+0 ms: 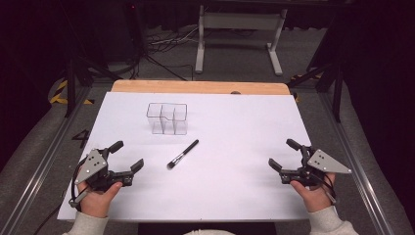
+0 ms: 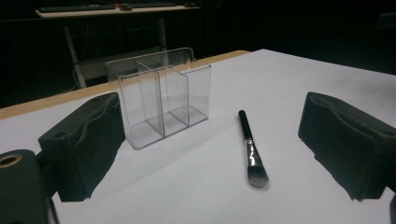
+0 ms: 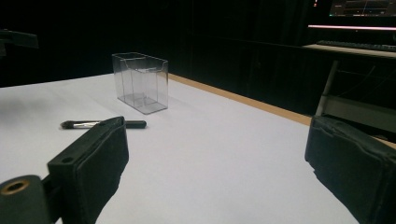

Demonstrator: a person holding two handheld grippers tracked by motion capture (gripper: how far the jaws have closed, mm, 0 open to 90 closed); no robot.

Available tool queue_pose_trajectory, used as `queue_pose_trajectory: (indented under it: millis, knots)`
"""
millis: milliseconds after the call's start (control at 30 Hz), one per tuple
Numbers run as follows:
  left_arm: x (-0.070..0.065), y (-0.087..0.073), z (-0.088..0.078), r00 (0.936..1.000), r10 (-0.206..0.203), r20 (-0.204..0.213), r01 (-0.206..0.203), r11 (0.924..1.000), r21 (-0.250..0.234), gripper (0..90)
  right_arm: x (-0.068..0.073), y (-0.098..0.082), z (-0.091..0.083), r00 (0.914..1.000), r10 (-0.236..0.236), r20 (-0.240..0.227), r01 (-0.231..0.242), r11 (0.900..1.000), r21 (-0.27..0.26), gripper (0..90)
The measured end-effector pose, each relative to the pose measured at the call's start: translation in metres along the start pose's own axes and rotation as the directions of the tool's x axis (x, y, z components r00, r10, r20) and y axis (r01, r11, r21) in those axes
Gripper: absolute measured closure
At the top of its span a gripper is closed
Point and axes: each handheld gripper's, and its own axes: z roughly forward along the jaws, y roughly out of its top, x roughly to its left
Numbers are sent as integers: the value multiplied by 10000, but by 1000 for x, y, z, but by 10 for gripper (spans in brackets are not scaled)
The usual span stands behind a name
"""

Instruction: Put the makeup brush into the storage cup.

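1 brush (image 1: 183,154), 1 clear organizer (image 1: 167,118), 2 tools

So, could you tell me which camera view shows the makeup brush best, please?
The left gripper view: the makeup brush lies close, with bristles, ferrule and handle distinct. The high view shows it small, in front of the clear organizer. In the right gripper view a jaw partly hides it.
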Motion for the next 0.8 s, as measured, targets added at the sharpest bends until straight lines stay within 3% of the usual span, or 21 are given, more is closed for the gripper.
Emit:
queue_pose_trajectory:
  millis: [300, 800]
  knots:
    - [-1, 2, 1, 9999, -134, 71, 136, 9995, -277, 75, 0, 0, 1, 10000, -27, -81, 27, 10000, 75, 74]
    - [-4, 13, 12, 9993, -193, 307, 204, 9992, -351, 87, 2, 0, 5, 9998, -13, -190, 17, 9998, 184, 74]
